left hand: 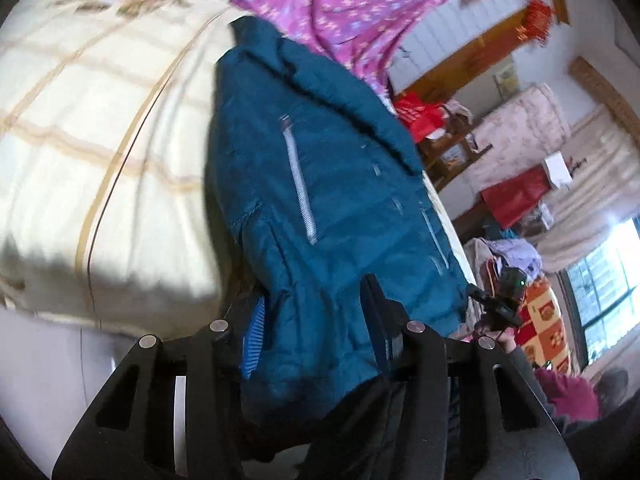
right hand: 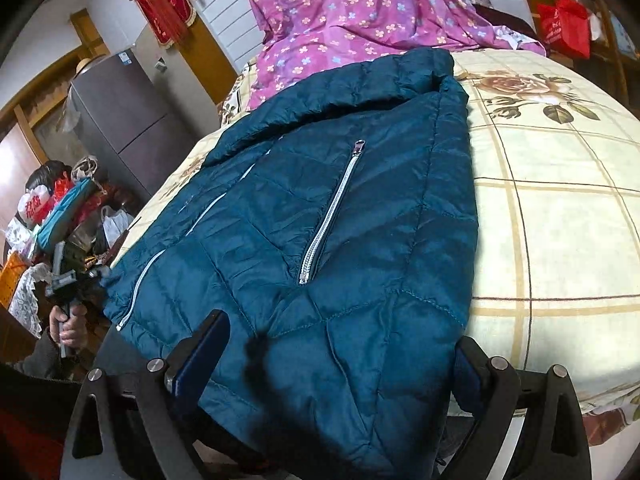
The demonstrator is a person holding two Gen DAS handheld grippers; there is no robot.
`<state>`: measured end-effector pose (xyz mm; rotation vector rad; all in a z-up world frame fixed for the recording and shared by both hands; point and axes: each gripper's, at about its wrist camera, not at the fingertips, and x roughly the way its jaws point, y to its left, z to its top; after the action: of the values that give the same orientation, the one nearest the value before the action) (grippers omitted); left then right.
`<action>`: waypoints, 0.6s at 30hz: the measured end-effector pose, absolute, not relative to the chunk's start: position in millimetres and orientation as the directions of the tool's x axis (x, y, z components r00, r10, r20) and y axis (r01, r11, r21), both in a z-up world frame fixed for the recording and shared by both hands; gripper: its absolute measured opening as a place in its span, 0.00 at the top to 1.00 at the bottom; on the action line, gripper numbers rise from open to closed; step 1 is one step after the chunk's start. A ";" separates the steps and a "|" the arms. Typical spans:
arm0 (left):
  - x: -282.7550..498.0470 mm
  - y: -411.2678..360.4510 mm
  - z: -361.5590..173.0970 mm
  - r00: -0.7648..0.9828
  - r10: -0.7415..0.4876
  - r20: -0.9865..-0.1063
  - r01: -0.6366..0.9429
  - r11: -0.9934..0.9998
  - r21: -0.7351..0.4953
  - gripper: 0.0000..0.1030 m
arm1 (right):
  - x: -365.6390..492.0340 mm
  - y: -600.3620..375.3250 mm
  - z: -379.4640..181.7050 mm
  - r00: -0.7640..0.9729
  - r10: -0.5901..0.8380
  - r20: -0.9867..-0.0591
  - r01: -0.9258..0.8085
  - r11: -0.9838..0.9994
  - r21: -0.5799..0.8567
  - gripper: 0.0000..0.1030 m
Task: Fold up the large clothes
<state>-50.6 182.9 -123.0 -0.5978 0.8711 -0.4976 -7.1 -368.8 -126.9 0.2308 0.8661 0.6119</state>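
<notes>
So there's this big cream bedspread (right hand: pixel 560 208) with a check pattern and roses, a purple floral sheet (right hand: pixel 360 12) heaped at the far end, and my teal puffer jacket (right hand: pixel 320 220) lying flat on it, collar far, hem hanging off the near edge toward me. My left gripper (left hand: pixel 316 328) has its jaws closed in on the bunched hem fabric, pinching it between the pads. My right gripper (right hand: pixel 340 364) sits jaws wide apart straddling the hem, pads not squeezing anything.
</notes>
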 end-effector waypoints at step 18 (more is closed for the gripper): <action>-18.4 150.6 -124.5 0.497 -0.562 -0.662 0.259 0.823 -0.505 0.53 | -6.6 -373.7 -126.6 0.481 0.603 -0.637 -0.412 0.797 0.443 0.12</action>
<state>-18.4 150.6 -124.5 -0.3637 0.9263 -0.5100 -6.6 -373.7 -126.6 0.2429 0.8706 0.6256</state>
